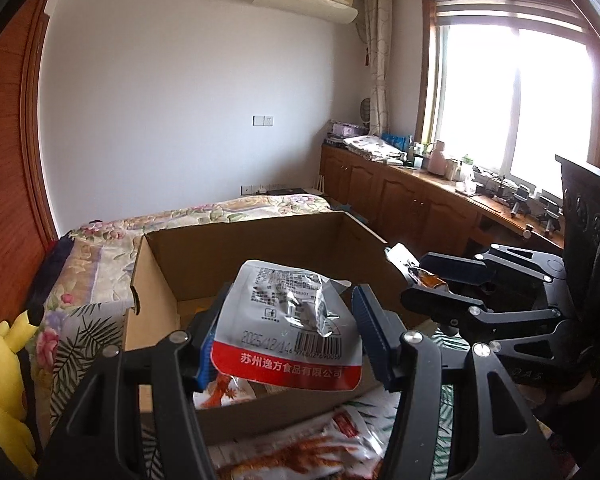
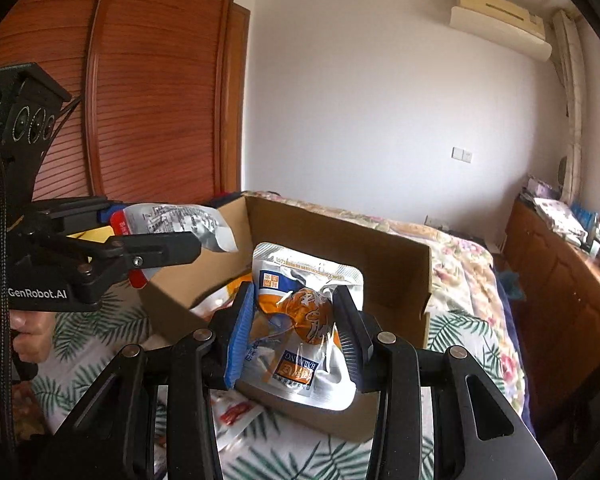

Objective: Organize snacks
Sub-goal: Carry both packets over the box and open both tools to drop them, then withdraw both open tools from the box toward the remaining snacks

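Note:
In the left wrist view my left gripper (image 1: pixel 292 308) is shut on a silver pouch with a red band and a barcode (image 1: pixel 296 320), held in the air over the near side of an open cardboard box (image 1: pixel 260 248). To the right, my right gripper (image 1: pixel 414 280) pinches an orange and silver pouch (image 1: pixel 428 279). The right wrist view shows that right gripper (image 2: pixel 294 300) shut on the orange and silver pouch (image 2: pixel 300 344), crumpled between the pads, above the box (image 2: pixel 340 240). The left gripper (image 2: pixel 156 228) with its silver pouch (image 2: pixel 180 220) hangs at the left over the box's corner.
The box sits on a bed with a leaf-print cover (image 2: pixel 460 332). Loose red and white snack packets (image 1: pixel 320 444) lie in front of the box. A yellow plush toy (image 1: pixel 4 380) is at the left, and a person's hand (image 2: pixel 20 328) grips the left handle. Wooden cabinets (image 1: pixel 400 200) line the window wall.

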